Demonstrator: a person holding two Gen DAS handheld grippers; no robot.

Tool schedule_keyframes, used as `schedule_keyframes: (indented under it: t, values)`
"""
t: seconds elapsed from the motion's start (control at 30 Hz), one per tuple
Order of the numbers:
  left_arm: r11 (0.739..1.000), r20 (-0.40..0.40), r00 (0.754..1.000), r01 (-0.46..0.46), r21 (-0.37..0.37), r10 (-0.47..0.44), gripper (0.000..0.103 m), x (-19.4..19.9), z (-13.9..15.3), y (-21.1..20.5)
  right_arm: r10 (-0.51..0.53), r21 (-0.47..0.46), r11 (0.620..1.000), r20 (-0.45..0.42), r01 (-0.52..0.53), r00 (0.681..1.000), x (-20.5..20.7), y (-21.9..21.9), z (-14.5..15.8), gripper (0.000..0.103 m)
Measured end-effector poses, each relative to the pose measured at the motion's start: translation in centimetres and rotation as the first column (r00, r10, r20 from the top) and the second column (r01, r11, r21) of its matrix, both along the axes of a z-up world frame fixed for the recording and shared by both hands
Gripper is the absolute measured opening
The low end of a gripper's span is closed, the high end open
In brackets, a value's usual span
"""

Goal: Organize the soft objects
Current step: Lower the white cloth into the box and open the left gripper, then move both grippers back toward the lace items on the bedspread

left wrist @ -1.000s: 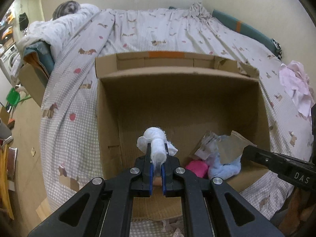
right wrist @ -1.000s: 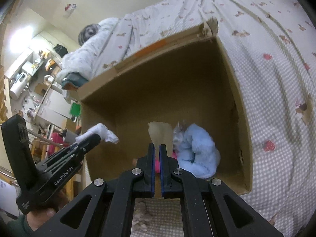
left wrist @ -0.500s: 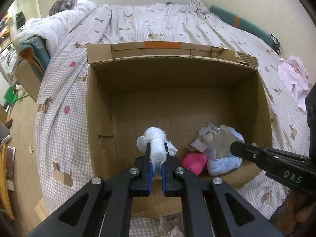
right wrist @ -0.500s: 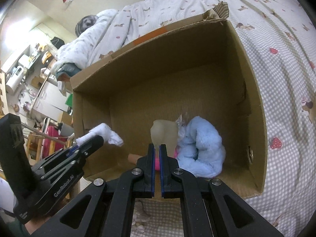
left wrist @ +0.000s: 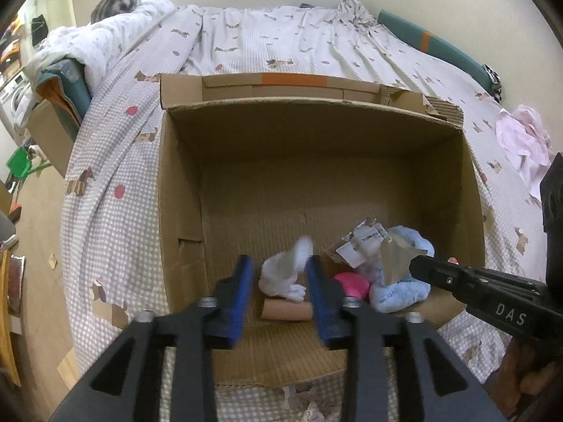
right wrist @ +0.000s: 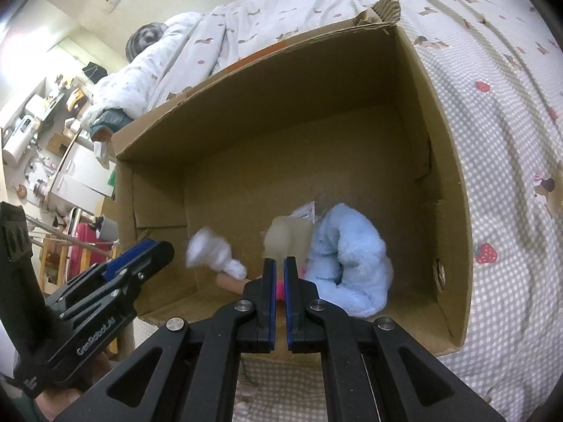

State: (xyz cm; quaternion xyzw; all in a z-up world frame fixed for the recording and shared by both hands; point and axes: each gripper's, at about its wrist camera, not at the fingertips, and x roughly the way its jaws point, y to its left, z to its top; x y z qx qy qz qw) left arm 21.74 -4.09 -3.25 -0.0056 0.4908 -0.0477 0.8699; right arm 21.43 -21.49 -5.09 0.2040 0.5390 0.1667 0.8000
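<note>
Left tool [left wrist: 279, 283] spread wide, white sock [left wrist: 286, 276] dropping into box [left wrist: 183, 183]; right tool [right wrist: 279, 270] pinches beige piece [right wrist: 286, 237], likely released next.

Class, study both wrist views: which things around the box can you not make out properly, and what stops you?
- White soft item: motion-blurred in both views.
- Tan piece at the right gripper: blurred, unidentifiable.
- Pink item: mostly hidden by the blue plush.
- Cardboard tube: partly hidden by the left gripper fingers.
</note>
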Motion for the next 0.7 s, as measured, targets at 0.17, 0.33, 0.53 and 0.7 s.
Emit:
schedule_keyframes:
  t: [0.17,0.33,0.53,0.7]
  values:
    - [1.0,0.052,0.999,-0.012,-0.001,0.012,0.069,-0.3,1.0,-0.1,-0.018,0.008,1.0,0.003,0.018,1.0,-0.1,-0.4,0.0,0.006]
    - [1.0,0.055,0.999,-0.004,0.01,0.003,0.069,-0.3,1.3,-0.3,-0.048,0.016,0.999,0.02,0.048,0.999,-0.3,-1.1,0.3,0.037]
    - [1.0,0.052,0.999,-0.012,0.007,0.012,0.069,-0.4,1.5,-0.1,-0.106,0.028,0.994,0.063,0.104,0.992,-0.6,-2.2,1.1,0.079]
    - [1.0,0.058,0.998,-0.019,0.01,0.019,0.069,-0.9,1.9,0.2,-0.12,0.034,0.992,0.047,0.118,0.992,-0.9,-2.7,1.0,0.079]
